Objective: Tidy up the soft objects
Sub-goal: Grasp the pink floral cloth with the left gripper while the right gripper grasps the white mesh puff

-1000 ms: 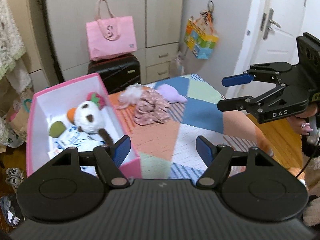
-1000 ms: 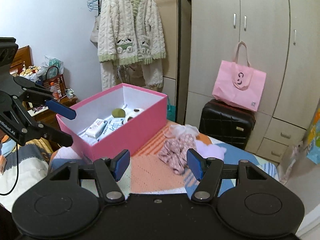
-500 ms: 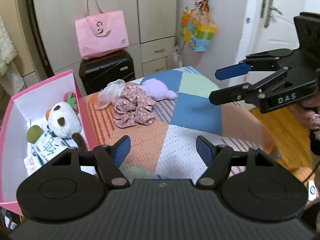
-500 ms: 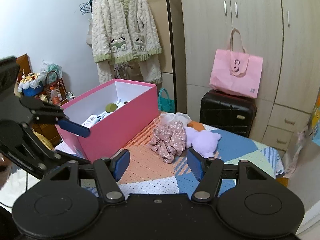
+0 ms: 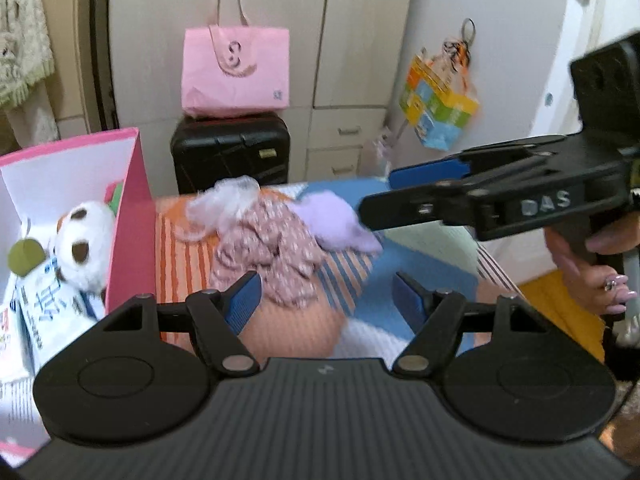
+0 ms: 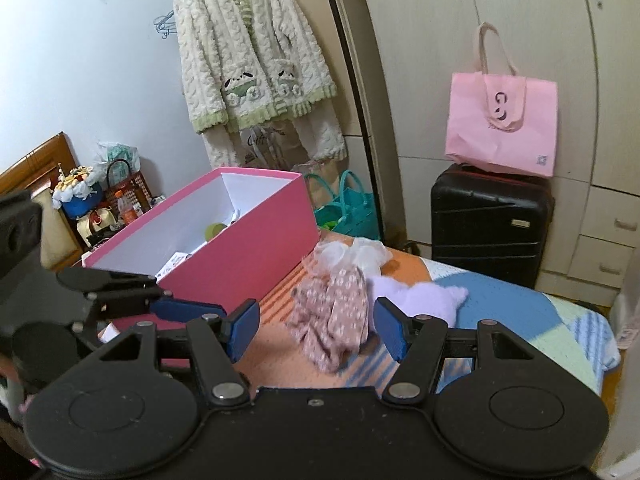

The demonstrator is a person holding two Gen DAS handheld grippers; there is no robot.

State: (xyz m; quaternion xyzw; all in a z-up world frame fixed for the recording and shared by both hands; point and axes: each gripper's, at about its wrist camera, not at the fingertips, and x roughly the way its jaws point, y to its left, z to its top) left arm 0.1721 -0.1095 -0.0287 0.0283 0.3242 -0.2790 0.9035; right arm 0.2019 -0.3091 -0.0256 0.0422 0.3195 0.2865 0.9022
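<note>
A pink floral scrunchie [image 5: 272, 248] [image 6: 336, 316], a white sheer scrunchie [image 5: 224, 200] [image 6: 352, 252] and a lilac plush [image 5: 336, 220] [image 6: 420, 296] lie together on the patchwork cover. The pink box [image 5: 132, 216] [image 6: 248, 248] to their left holds a white plush [image 5: 86, 240] and packets. My left gripper [image 5: 326, 300] is open and empty just short of the floral scrunchie. My right gripper [image 6: 316, 326] is open and empty over the floral scrunchie; in the left wrist view it [image 5: 380, 196] reaches in from the right beside the lilac plush.
A black suitcase [image 5: 232, 152] [image 6: 492, 220] with a pink tote bag [image 5: 236, 68] [image 6: 502, 120] on it stands behind the bed against the wardrobe. A fleece cardigan [image 6: 256, 60] hangs on the left. The bed's edge [image 5: 500, 268] drops off at the right.
Both grippers have moved closer to the pile of soft things. The right gripper has reached further left, up to the lilac plush. Both stay open.
</note>
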